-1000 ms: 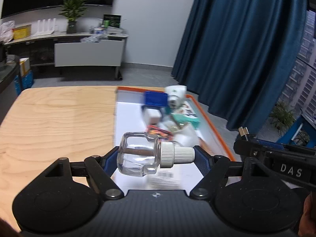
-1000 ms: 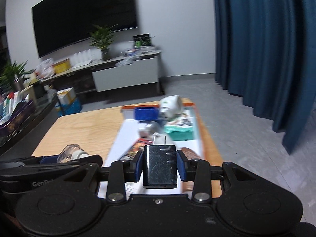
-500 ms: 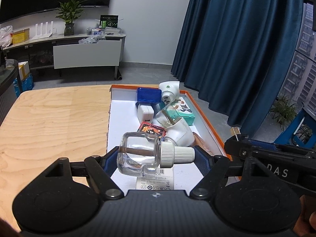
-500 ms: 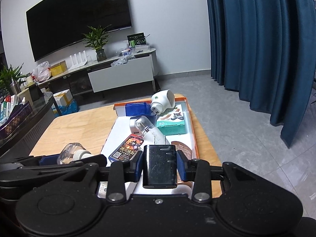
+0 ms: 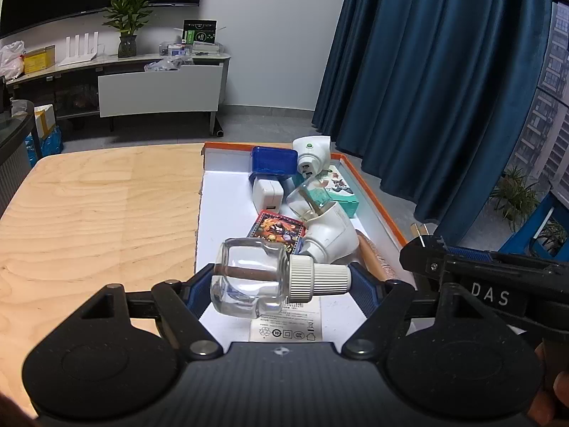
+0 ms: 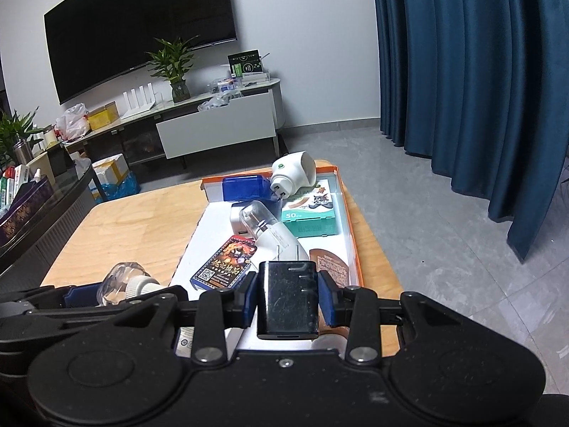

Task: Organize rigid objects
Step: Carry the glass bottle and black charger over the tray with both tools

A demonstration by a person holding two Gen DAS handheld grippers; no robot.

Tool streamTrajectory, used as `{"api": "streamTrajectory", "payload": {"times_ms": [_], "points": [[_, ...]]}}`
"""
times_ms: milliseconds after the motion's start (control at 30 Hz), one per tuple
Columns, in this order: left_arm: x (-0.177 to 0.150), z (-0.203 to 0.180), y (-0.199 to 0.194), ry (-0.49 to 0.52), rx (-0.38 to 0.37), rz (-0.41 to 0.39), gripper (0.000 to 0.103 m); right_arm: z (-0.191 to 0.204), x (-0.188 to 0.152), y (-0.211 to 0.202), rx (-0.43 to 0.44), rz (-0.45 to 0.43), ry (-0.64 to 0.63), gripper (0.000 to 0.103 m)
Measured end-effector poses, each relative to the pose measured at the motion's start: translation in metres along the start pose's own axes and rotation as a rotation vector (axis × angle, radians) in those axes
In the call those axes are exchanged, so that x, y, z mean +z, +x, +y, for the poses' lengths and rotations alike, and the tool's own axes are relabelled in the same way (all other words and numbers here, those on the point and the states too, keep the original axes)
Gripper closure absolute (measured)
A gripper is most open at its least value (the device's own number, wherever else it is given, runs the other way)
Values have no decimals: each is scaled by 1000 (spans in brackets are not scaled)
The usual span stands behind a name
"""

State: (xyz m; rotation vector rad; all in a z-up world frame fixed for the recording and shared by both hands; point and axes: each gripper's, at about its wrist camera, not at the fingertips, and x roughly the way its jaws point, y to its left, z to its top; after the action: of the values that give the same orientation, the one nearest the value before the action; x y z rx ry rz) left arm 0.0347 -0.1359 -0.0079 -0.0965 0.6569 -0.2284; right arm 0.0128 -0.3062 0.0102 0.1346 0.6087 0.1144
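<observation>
Left gripper [image 5: 281, 279] is clamping a clear glass bottle [image 5: 249, 281] lying sideways, base against 1 blue pad and white ribbed cap [image 5: 314, 277] against the other; a brown wick is showing through the glass. The bottle is hanging over the near end of the white tray [image 5: 227, 192] with the orange rim, which is occupying the right part of the wooden table [image 5: 96, 206]. A printed label lying under the bottle is partly covered by the gripper body.

Right gripper [image 6: 287, 293] is clenching a black plug adapter [image 6: 287, 299] upright between its pads; its metal prongs are pointing away from the camera and are only partly visible. It is hovering over the tray's near right corner, above a brown-topped item [image 6: 329, 263] whose nature is hard to make out.

Inside the tray, a blue box [image 5: 274, 160] and a white plug-in heater [image 5: 311, 153] are sitting at the far edge, a teal carton [image 5: 336, 192] is lying along the right edge, and a small white charger [image 5: 268, 194] is standing in front of the blue box. A 2nd white heater with a bottle [image 5: 327, 227] is leaning across the middle, touching a colourful card pack [image 5: 279, 229]. Part of a hand [image 5: 547, 402] is cut off at the lower right.
</observation>
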Motion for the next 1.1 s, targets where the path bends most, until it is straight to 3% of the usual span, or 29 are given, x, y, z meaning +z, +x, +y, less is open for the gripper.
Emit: {"api": "streamTrajectory", "payload": {"times_ms": [1100], "points": [[-3,-1,14,37,19,23,24,-10,-1,25,-7,38,13,60]]}}
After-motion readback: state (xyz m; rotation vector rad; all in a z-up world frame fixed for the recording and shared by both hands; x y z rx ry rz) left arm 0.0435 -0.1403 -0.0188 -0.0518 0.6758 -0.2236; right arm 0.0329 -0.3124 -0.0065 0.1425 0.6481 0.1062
